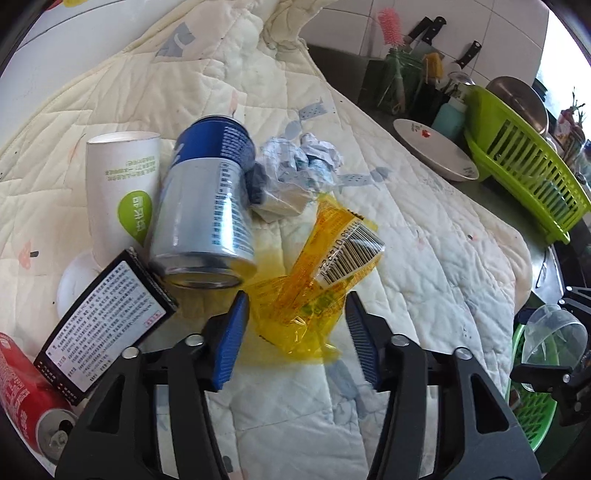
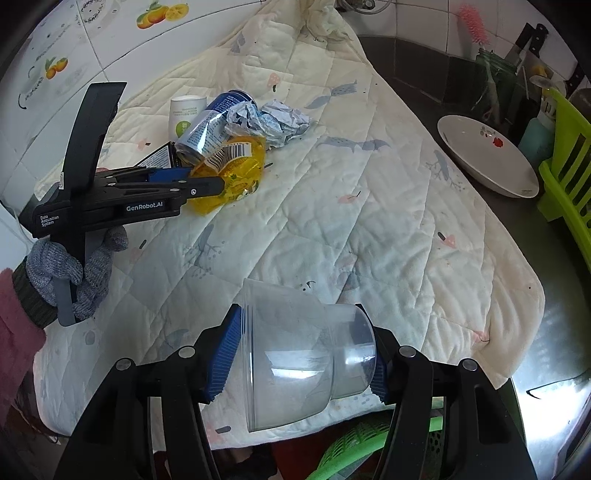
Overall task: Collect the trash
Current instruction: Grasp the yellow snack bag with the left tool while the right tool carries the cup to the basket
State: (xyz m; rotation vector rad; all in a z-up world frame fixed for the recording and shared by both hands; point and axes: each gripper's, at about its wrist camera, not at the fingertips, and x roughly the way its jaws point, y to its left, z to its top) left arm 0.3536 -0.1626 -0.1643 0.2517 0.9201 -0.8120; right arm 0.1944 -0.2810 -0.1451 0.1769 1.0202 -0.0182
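Observation:
My left gripper (image 1: 297, 314) is open, its blue pads either side of a crumpled yellow wrapper (image 1: 325, 273) lying on the quilted cloth (image 1: 424, 229). Behind it lie a blue and silver can (image 1: 210, 206), a white paper tube (image 1: 122, 184), crumpled paper (image 1: 295, 166), a black box (image 1: 107, 328) and a red can (image 1: 26, 398). My right gripper (image 2: 308, 343) is shut on a clear plastic cup (image 2: 303, 354), held on its side above the cloth's near edge. The left gripper (image 2: 207, 184) shows in the right wrist view at the wrapper (image 2: 236, 166).
A green basket (image 2: 365, 446) sits below the cup at the cloth's near edge. A white bowl (image 2: 487, 155) and a green dish rack (image 2: 565, 162) stand to the right on the dark counter. Knives and a pink brush (image 1: 391, 26) stand at the back.

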